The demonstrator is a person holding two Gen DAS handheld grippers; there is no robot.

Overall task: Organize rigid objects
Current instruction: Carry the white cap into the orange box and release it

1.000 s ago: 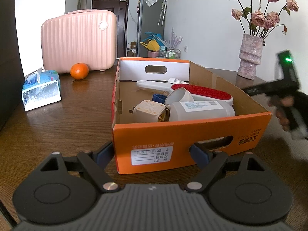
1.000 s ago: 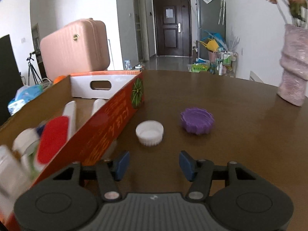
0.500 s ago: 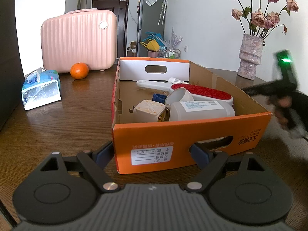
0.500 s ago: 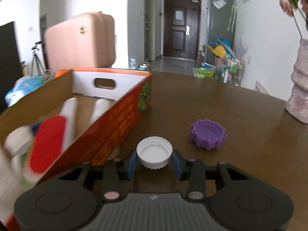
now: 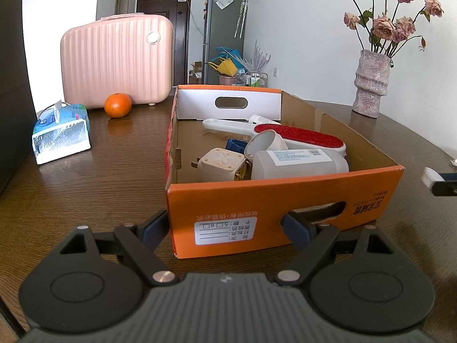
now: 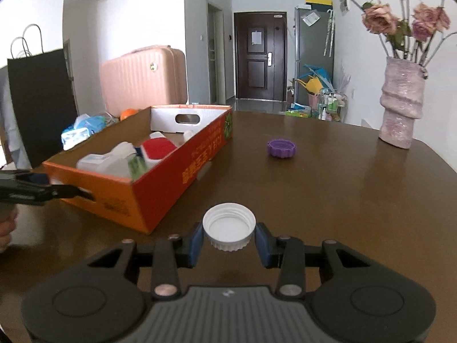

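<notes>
Left gripper (image 5: 225,225) unmoved, jaws straddling near wall of orange box (image 5: 285,197), grip not certain. Right gripper (image 6: 229,241), spread a second ago, now clenched on white cap (image 6: 229,225), lifted off tabletop (image 6: 342,200) beside box. Purple cap (image 6: 281,148) remains mid-table. Judgement: cap goes into box next.

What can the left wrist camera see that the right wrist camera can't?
Only the left wrist view shows inside the box clearly: a cream plug adapter and the white bottle with its label, plus the printed sticker on the box's near end, between the left gripper's fingers.

Only the right wrist view shows the purple cap on the table, a black paper bag, and the right gripper holding the white cap.

Both show the orange cardboard box, pink suitcase, tissue pack and vase of dried roses.
</notes>
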